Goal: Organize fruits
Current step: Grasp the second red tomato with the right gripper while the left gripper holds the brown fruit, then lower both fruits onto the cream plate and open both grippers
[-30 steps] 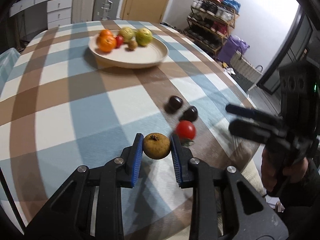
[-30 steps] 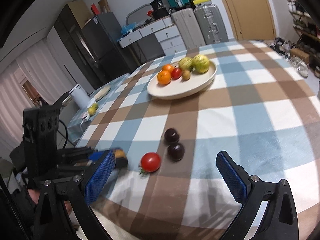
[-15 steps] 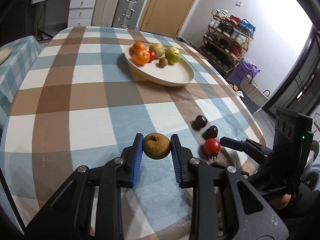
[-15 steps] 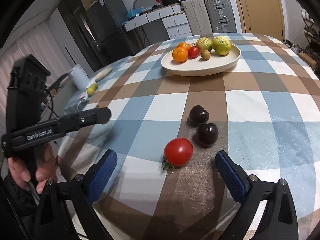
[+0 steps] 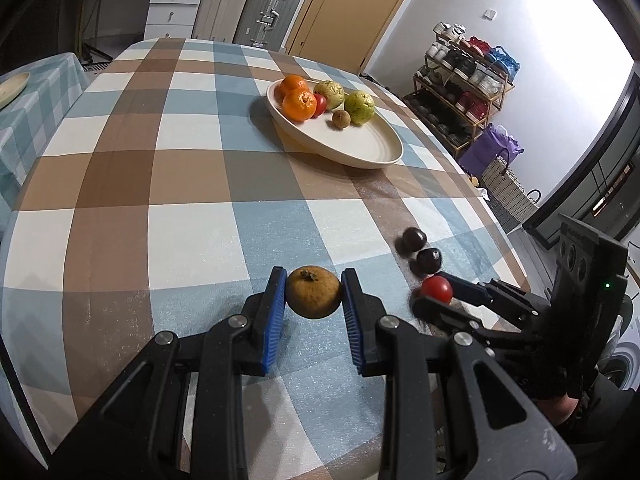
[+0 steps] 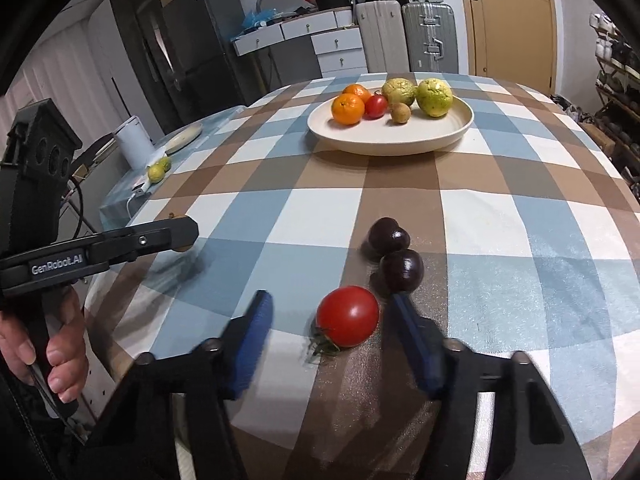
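The checked tablecloth [image 6: 480, 216] covers the table. A cream plate [image 6: 452, 128] sits at its far side, holding two oranges [image 6: 348, 109], two green fruits [image 6: 434, 97], a small tomato [image 6: 376, 106] and a small brown fruit [image 6: 400, 113]. The left gripper [image 5: 314, 300] pinches a brown round fruit [image 5: 314, 297] between its blue pads above the cloth. The right gripper [image 6: 332, 332] is closing around the red tomato [image 6: 347, 315] lying on the cloth; a gap remains on its left side. Two dark plums [image 6: 401, 265] lie touching, just beyond the tomato.
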Demonstrator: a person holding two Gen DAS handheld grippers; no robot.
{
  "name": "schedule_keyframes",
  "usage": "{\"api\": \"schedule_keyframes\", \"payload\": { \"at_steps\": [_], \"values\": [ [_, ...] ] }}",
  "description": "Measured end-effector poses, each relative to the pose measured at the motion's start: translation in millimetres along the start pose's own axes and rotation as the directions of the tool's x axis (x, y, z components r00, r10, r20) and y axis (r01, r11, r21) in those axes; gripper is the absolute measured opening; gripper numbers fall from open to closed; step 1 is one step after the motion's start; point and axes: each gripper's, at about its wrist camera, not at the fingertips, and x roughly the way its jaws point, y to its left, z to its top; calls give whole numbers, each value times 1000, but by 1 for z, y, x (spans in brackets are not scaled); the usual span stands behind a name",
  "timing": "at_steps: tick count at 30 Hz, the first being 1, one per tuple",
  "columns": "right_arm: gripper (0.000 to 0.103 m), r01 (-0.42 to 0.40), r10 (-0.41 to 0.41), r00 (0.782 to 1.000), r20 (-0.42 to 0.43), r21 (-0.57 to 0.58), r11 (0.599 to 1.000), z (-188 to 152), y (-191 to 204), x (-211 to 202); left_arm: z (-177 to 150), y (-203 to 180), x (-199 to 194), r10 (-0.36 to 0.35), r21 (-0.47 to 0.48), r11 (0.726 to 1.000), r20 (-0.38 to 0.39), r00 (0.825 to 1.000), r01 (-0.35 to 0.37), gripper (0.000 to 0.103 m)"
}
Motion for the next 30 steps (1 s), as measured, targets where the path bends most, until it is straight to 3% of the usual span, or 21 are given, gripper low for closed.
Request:
{"api": "schedule_keyframes", "payload": {
  "at_steps": [2,5,20,30],
  "values": [
    [38,17,-17,1000,-15,-13,1000,0,1,3,-1,0,1,0,-1,1000,-3,1000,0,25],
    [31,15,-15,1000,-15,-2,1000,-1,-2,2,-1,-1,1,2,0,1000,-3,1000,-2,25],
    [30,-65,65,997,30,4,998,-2,-3,-8,4,-11,4,12,39,999,-12,1000,-12,25],
    [30,-171,172,979,109,-19,985,11,-16,-22,41,-26,17,50,89,995,15,999,-51,25]
  ]
}}
